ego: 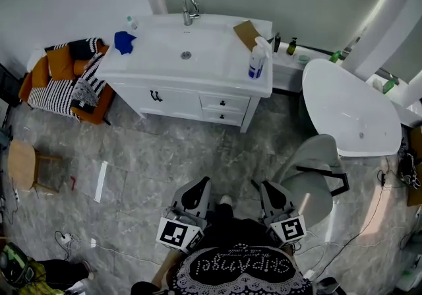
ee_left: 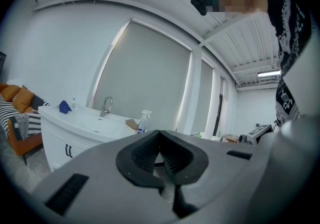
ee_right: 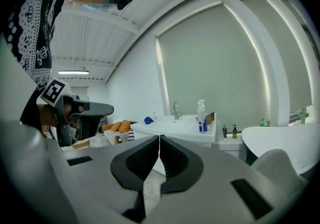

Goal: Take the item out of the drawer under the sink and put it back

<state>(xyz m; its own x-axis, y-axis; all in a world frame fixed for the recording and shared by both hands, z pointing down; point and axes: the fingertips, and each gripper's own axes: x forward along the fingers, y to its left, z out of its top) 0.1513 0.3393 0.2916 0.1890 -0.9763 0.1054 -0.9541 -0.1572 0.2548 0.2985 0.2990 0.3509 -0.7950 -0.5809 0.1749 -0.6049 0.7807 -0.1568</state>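
The two small white drawers with dark round knobs (ego: 223,109) are sitting shut, one above the other, in the right part of the white vanity cabinet (ego: 178,99) under the sink. Whatever is lying inside them is hidden, so its look cannot be told. Left of them, two cabinet doors are showing a pair of dark handles (ego: 155,96).

Above, the white rectangular sink top (ego: 165,56) is carrying a chrome tap (ego: 190,8) at its back edge, a blue crumpled cloth (ego: 123,41) at its left end, a brown piece of cardboard (ego: 246,33) at its right rear and a white spray bottle with a blue label (ego: 257,59) near its right front corner.

Both grippers are hanging well apart from the drawers, across a stretch of grey marbled floor (ego: 151,162), and are pointing toward the cabinet. The left gripper (ee_left: 160,134) is showing its dark ribbed pads pressed together at the tips, with nothing between them. The right gripper (ee_right: 159,139) is likewise clenched on nothing.

To the right a white oval bathtub (ego: 349,115) is standing, and to the left an orange sofa with a black-and-white striped cover (ego: 66,82).
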